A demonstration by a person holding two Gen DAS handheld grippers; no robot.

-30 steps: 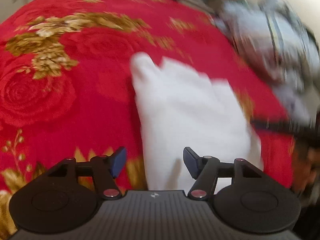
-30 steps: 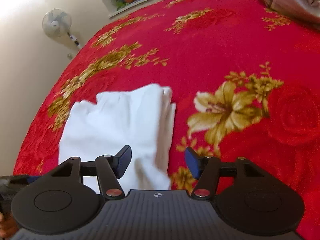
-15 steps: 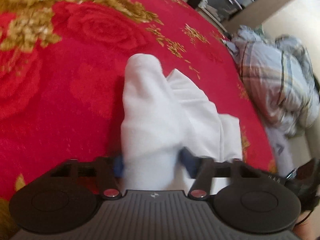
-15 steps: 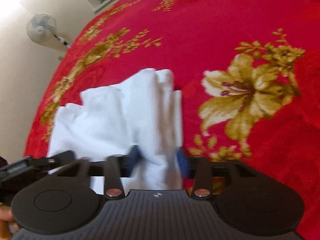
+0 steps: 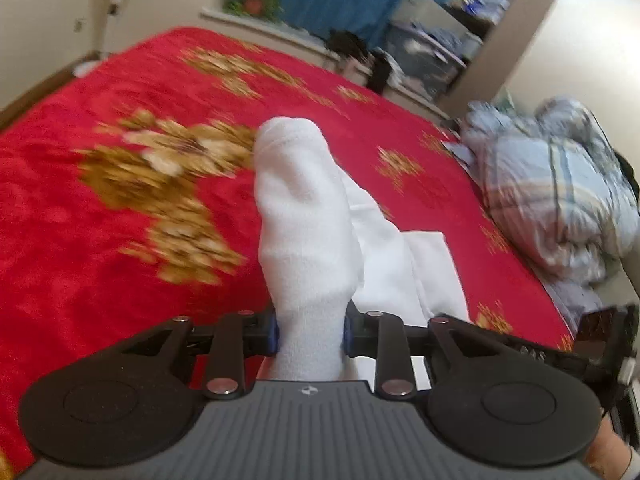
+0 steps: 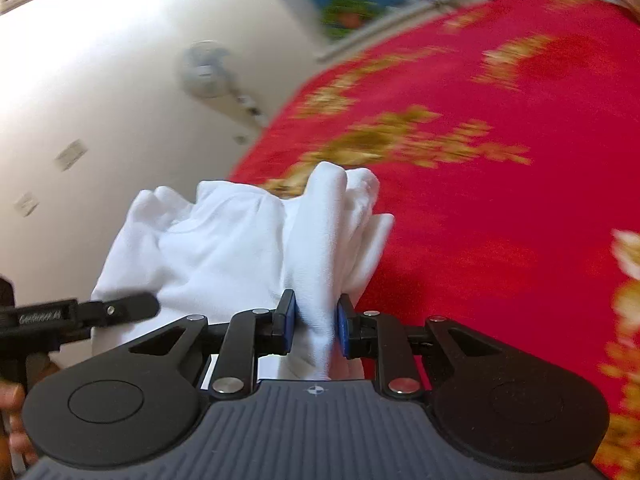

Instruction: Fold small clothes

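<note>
Red floral bed (image 5: 100, 240), white garment (image 5: 308, 216) lifted, left gripper (image 5: 309, 332) and right gripper (image 6: 314, 322) both closing, clamped on its bunched fabric

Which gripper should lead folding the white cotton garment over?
Right, probably: right gripper pinches a thin bunched edge of the white cotton garment beside open red bedspread; left gripper grips a thicker wad.
</note>
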